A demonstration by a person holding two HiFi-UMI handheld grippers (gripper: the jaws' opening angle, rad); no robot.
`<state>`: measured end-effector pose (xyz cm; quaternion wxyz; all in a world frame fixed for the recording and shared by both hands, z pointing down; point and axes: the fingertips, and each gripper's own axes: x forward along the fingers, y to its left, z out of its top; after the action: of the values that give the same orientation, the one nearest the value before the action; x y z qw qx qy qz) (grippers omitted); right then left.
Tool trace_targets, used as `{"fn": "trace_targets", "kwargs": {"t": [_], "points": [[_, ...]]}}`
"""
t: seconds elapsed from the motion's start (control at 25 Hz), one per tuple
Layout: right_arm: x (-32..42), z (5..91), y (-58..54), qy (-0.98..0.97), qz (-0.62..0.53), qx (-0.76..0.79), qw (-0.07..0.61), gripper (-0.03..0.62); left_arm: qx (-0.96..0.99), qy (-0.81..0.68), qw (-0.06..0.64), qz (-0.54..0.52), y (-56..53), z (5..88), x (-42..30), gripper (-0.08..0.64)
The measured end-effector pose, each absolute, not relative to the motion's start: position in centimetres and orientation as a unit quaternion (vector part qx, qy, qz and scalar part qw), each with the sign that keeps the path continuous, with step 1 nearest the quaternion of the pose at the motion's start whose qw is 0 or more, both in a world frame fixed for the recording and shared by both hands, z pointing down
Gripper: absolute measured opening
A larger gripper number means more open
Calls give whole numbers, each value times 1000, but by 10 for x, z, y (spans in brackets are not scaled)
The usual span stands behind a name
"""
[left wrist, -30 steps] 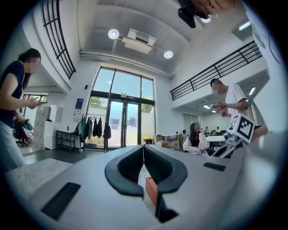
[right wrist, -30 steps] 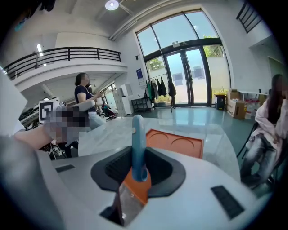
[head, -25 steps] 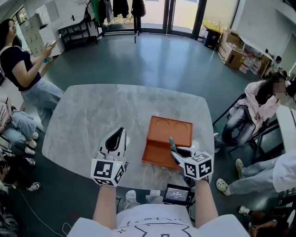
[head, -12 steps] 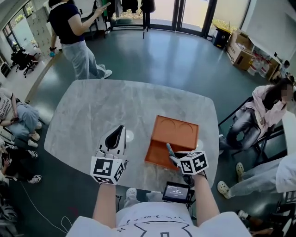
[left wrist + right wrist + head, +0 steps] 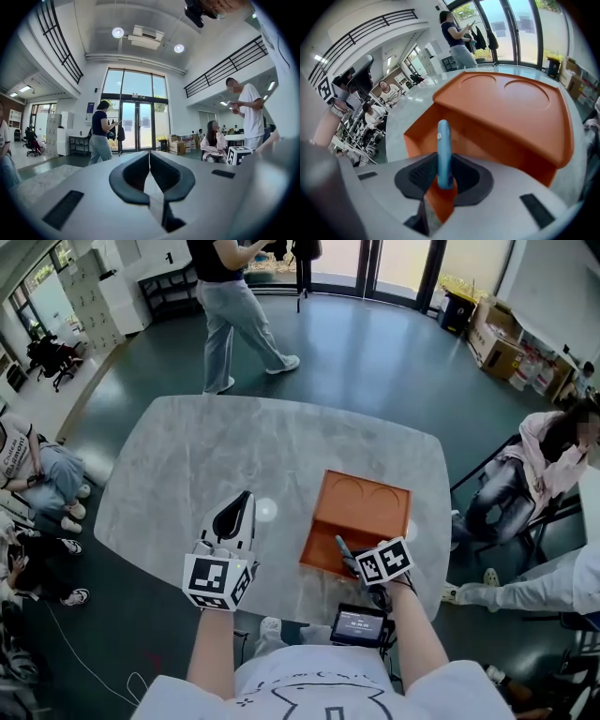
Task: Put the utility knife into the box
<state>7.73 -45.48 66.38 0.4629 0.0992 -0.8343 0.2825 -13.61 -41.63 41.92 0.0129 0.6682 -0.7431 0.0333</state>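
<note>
An orange box (image 5: pixel 361 508) lies open on the marble table (image 5: pixel 187 465), its lid (image 5: pixel 511 101) raised toward the far side. My right gripper (image 5: pixel 349 559) is shut on a blue utility knife (image 5: pixel 442 152), which sticks out over the box's near tray (image 5: pixel 323 554). In the right gripper view the knife stands upright between the dark pads (image 5: pixel 417 174), with the box's orange wall (image 5: pixel 440 136) just behind. My left gripper (image 5: pixel 234 518) hovers over the table left of the box, jaws together and nothing between them (image 5: pixel 149 164).
A phone-like device (image 5: pixel 357 624) sits at the table's near edge by my right arm. A person walks past the table's far side (image 5: pixel 234 306). Seated people flank the table at right (image 5: pixel 553 465) and left (image 5: pixel 28 474). Cardboard boxes (image 5: pixel 511 343) stand at the back right.
My right gripper with the knife has drifted slightly toward the box's near tray. The standing person has walked rightward behind the table. The left gripper has held still.
</note>
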Motion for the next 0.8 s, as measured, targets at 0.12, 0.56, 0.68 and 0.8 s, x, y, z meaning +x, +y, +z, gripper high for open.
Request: {"fn": "trace_targets", "kwargs": {"t": [0.12, 0.56, 0.68, 0.8], "points": [[76, 672, -453, -827, 289, 91, 474, 106, 667, -744, 13, 37, -415, 419, -138, 15], [75, 686, -458, -817, 274, 106, 496, 107, 664, -746, 16, 41, -416, 420, -144, 15], [75, 685, -461, -821, 266, 113, 492, 107, 666, -745, 17, 40, -418, 422, -144, 15], [74, 681, -464, -825, 264, 117, 485, 107, 668, -743, 16, 38, -420, 422, -144, 15]]}}
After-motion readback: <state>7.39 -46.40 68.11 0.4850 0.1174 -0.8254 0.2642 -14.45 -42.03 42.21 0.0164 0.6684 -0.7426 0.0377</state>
